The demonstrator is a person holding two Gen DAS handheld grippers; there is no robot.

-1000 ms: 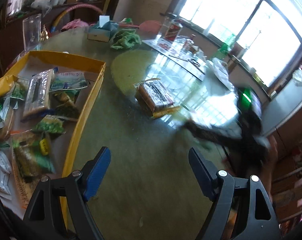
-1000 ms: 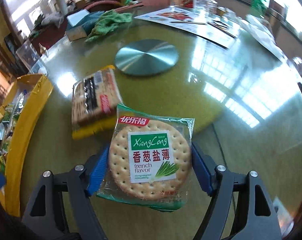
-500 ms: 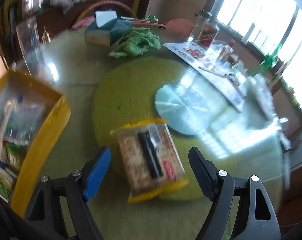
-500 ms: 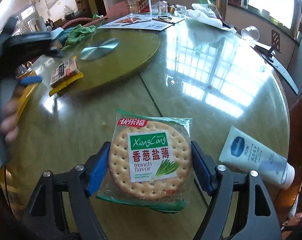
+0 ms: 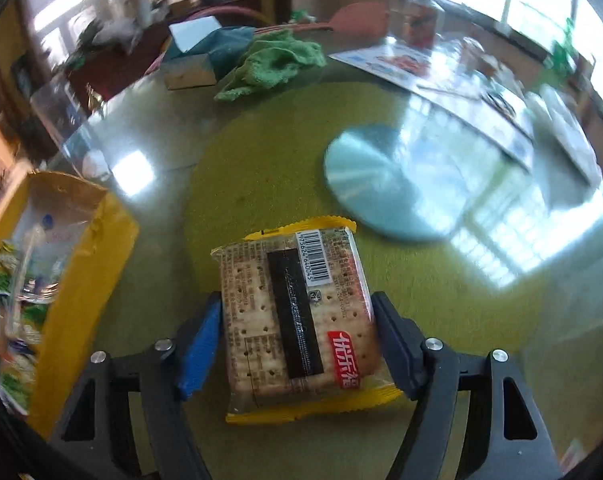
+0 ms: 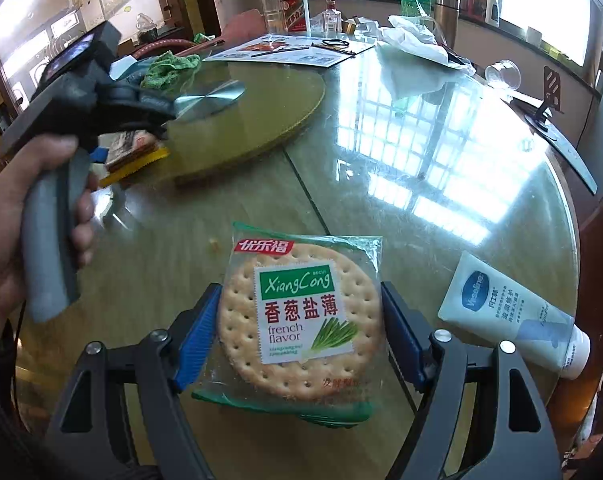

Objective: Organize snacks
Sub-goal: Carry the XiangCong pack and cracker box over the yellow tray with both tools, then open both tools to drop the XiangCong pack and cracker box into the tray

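The left gripper point(image 5: 297, 344) has swung away from the yellow snack box point(image 5: 81, 300) and come down over the square cracker pack with the yellow edge point(image 5: 297, 320), which a second ago lay well ahead of it on the green turntable mat point(image 5: 261, 168). Now the pack sits between its fingers, barcode side up, its far end sticking out beyond the tips. The jaws are closing: the blue pad to the pack's left point(image 5: 199, 348) is at the wrapper's edge and the dark finger on the other side is against it, though I cannot tell whether they press it firmly yet. In the right wrist view the same gripper shows up ahead and to the left, held in the person's left hand point(image 6: 33, 216) and tipped down onto the pack.

The right gripper point(image 6: 299, 324) is unchanged in its hold: it pinches the round French-flavor cracker pack point(image 6: 297, 304) by both sides, keeping it above the glass tabletop point(image 6: 421, 168). A Vaseline tube point(image 6: 513, 316) lies on the glass just off to its right.

So the task looks to have moved from carrying one snack to collecting a second. With both packs in hand, the likely next step is the snack box, which lies to the left of the left gripper and already holds several packets.
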